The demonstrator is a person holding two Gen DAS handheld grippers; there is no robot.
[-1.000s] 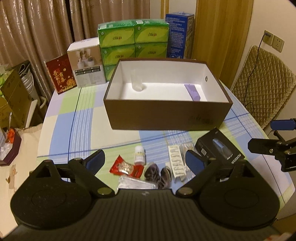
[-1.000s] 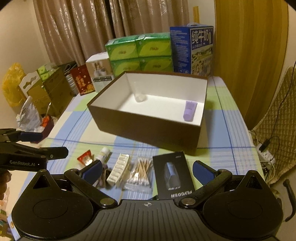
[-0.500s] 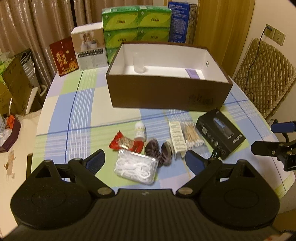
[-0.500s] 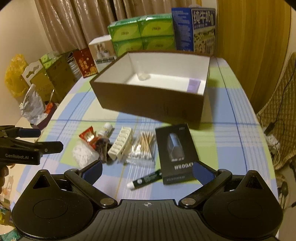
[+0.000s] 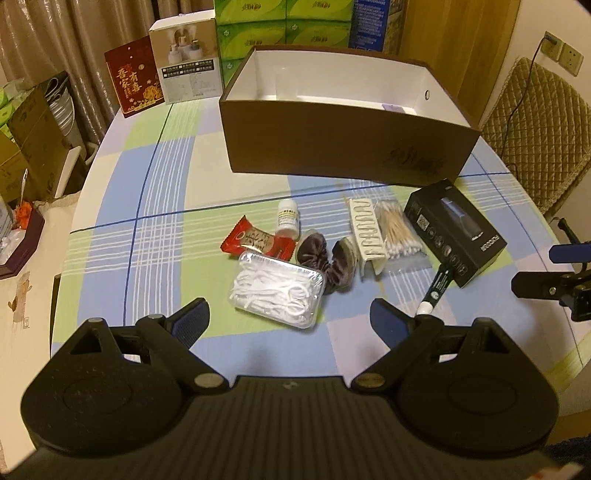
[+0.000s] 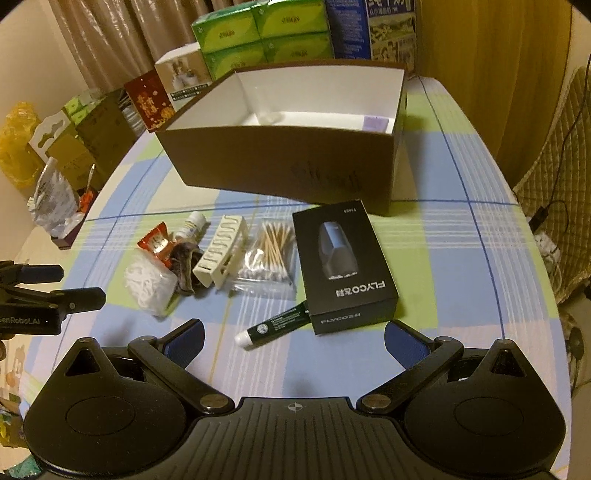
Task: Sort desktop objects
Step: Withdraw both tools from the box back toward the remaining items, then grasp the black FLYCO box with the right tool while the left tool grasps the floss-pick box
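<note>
Both grippers lower since a second ago: left gripper [image 5: 290, 317], right gripper [image 6: 293, 341], jaws wide, empty. Floss box [image 5: 277, 291] probably first for box [image 5: 347, 147].

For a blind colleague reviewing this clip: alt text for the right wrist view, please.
An open, empty right claw hovers over a checked tablecloth strewn with small items: black shaver box, green tube, cotton swabs. Behind them stands an open brown box.

The brown box [image 5: 343, 147] hides most of its floor behind the near wall; only a sliver of the purple item [image 6: 376, 123] shows. The green tissue packs [image 5: 284, 22] are cut by the top edge. Small print on the white bottle [image 5: 289, 218] is unreadable.
</note>
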